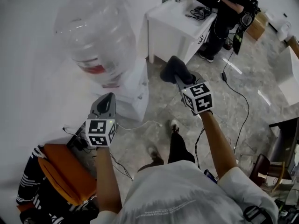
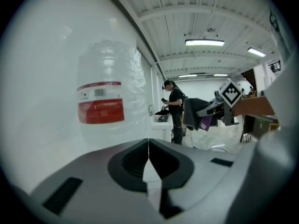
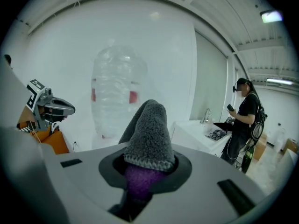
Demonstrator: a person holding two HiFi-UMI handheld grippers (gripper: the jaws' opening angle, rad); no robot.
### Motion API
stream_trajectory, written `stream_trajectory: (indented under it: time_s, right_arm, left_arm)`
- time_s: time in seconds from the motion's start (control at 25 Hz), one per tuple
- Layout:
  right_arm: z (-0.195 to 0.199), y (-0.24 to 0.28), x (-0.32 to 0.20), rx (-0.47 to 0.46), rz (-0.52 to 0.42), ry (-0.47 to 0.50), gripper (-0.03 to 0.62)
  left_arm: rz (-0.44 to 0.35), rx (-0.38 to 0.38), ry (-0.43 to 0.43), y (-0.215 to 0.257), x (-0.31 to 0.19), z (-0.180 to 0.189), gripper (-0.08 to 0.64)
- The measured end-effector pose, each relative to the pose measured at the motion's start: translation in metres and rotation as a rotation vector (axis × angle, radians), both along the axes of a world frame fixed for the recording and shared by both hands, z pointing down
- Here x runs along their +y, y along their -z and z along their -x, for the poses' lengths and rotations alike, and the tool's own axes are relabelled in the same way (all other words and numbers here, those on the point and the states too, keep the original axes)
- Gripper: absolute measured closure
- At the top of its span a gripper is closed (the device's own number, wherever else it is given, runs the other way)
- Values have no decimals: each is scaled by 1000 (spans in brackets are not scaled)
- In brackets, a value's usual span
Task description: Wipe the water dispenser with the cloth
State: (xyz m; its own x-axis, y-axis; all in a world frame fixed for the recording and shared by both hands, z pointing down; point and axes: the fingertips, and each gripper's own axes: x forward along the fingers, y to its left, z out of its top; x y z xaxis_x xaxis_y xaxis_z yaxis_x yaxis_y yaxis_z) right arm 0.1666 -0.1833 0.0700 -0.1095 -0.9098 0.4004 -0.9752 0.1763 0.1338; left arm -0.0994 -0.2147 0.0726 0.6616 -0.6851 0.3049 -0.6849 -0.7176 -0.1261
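The white water dispenser [image 1: 132, 93] stands against the wall with a clear bottle [image 1: 96, 36] on top, red label [image 2: 100, 108] facing out. My right gripper [image 1: 176, 78] is shut on a dark grey cloth [image 3: 148, 133] with a purple side, held in the air to the right of the dispenser and apart from it. My left gripper [image 1: 107, 102] hangs shut and empty just in front of the dispenser's lower body. In the left gripper view the bottle [image 2: 111, 92] fills the left, and the right gripper with the cloth [image 2: 196, 114] shows at the right.
A white sink counter [image 1: 180, 20] stands right of the dispenser, with a person in black [image 1: 230, 13] at it. Cables [image 1: 140, 125] trail over the marble floor. An orange seat [image 1: 63, 171] is at my lower left.
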Motion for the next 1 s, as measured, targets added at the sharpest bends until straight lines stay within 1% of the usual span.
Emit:
stream_trajectory:
  time_s: [0.12, 0.2, 0.44, 0.52, 0.64, 0.8, 1.0]
  right_arm:
    - [-3, -28, -22, -21, 59, 15, 529]
    - [-6, -44, -38, -12, 90, 32, 529]
    - [-18, -100, -90, 109, 176, 85, 525]
    - [-19, -124, -107, 102, 219, 100, 525]
    - [-23, -160, -131, 53, 298, 121, 525]
    - [-28, -200, -172, 74, 368, 154, 525]
    - [-15, -243, -207, 120, 415, 240, 525]
  left_arm:
    - [45, -9, 31, -18, -8, 2, 543]
    - [77, -10, 52, -28, -11, 2, 544]
    - [146, -35, 117, -58, -20, -2, 543]
    - [172, -35, 150, -67, -25, -1, 543]
    - [209, -41, 194, -80, -28, -2, 543]
    - [258, -40, 264, -94, -43, -2, 543]
    - [297, -39, 344, -105, -56, -3, 543]
